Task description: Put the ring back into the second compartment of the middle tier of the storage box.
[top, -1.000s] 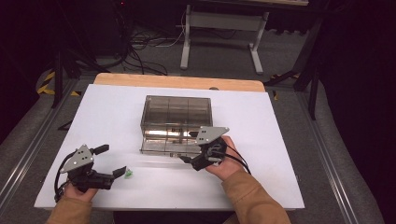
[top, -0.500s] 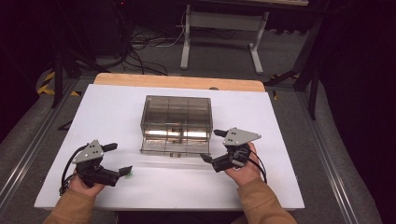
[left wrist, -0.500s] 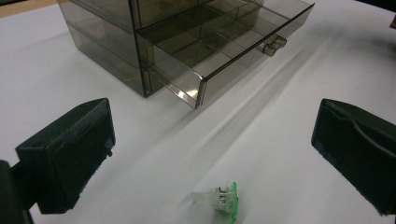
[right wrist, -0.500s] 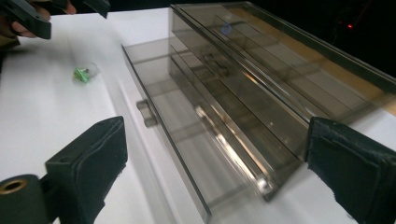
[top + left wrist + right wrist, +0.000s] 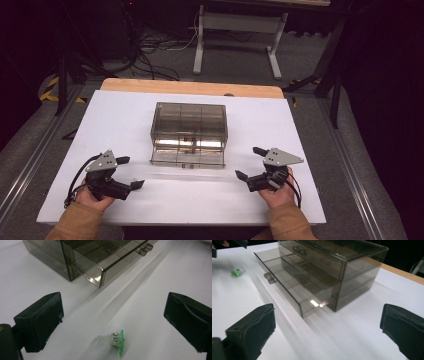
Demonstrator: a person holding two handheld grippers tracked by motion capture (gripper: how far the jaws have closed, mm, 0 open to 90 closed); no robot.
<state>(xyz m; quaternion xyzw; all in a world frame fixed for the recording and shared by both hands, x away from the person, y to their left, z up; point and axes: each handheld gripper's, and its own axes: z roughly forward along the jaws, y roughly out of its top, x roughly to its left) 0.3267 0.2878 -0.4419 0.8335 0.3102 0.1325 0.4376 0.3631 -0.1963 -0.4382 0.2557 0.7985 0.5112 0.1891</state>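
Note:
A smoky clear drawer box (image 5: pixel 189 120) stands mid-table with its bottom drawer (image 5: pixel 187 159) pulled out. In the right gripper view the drawer (image 5: pixel 287 290) juts toward me with its handle (image 5: pixel 270 277) at the front. My right gripper (image 5: pixel 249 162) is right of the drawer. Its jaws have just been opening and stand open with nothing between them (image 5: pixel 327 332). A small clear part with a green end (image 5: pixel 115 340) lies on the table between the open jaws of my left gripper (image 5: pixel 116 320), untouched by the pads. The left gripper (image 5: pixel 131 172) is near the front left.
The white tabletop (image 5: pixel 310 130) has a wooden strip (image 5: pixel 190 87) along its far edge. Behind it are a metal stand (image 5: pixel 235 22) and cables on the floor. The drawer's corner (image 5: pixel 100 277) lies just ahead of the left gripper.
My right gripper has moved from the drawer front to the right and toward the near edge, with its jaws wider apart. The left hand has hardly moved.

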